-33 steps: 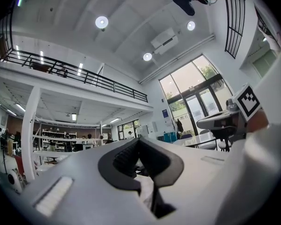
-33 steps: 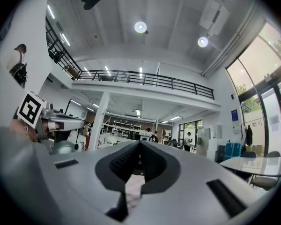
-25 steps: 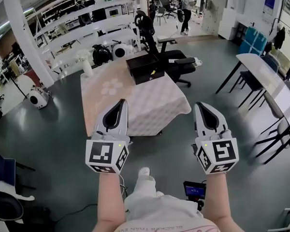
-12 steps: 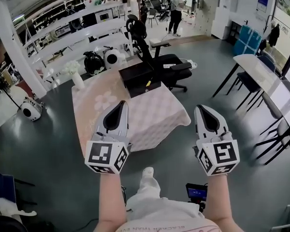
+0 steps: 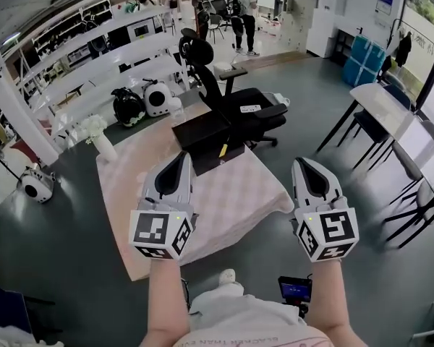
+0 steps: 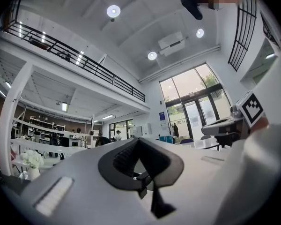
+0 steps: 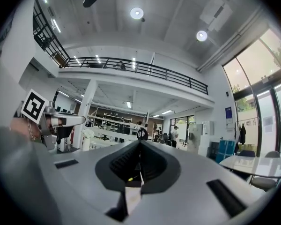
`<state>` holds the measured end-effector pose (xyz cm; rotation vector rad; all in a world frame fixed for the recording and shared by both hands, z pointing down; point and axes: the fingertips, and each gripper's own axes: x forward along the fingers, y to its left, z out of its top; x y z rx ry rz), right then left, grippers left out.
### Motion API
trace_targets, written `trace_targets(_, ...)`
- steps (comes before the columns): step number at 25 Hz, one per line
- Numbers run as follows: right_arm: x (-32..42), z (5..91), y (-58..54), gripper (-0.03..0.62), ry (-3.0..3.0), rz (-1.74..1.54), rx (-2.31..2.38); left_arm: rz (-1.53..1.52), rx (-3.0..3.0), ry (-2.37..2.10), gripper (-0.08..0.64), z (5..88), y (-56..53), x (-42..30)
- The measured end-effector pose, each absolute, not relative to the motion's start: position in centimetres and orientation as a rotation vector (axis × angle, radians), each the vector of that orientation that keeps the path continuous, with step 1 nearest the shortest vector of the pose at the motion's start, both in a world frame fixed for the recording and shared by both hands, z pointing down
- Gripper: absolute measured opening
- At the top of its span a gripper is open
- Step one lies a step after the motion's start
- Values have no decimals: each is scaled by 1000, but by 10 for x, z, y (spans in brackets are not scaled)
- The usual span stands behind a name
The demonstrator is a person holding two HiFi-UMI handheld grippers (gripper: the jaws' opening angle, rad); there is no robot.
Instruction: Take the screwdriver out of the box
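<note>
Holding both tools empty short of the cloth-covered table (image 5: 228,201): the left gripper (image 5: 181,159) has its jaws fully together, the right gripper (image 5: 302,165) likewise, nothing between either pair. The black box (image 5: 201,132) sits at the table's far end. A yellow sliver at its front edge is probably the screwdriver (image 5: 223,150); other contents unreadable. Judged light, rigid and smooth: take it across the handle, not the slippery shaft.

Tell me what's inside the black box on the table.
Only a small yellow piece shows at the near edge of the black box, perhaps the screwdriver. The inside is dark and far off, so nothing else can be made out.
</note>
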<state>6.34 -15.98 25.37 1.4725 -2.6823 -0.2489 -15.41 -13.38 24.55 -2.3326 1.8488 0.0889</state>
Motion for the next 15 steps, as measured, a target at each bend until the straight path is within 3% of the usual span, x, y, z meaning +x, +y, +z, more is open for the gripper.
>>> trace_targets(12, 24, 274, -243, 8, -2589, -234, 1527, 168, -2487, 1790, 16, 266, -236, -194)
trace_targets(15, 26, 276, -251, 8, -2571, -225, 1543, 155, -2547, 1755, 115, 271, -248, -190)
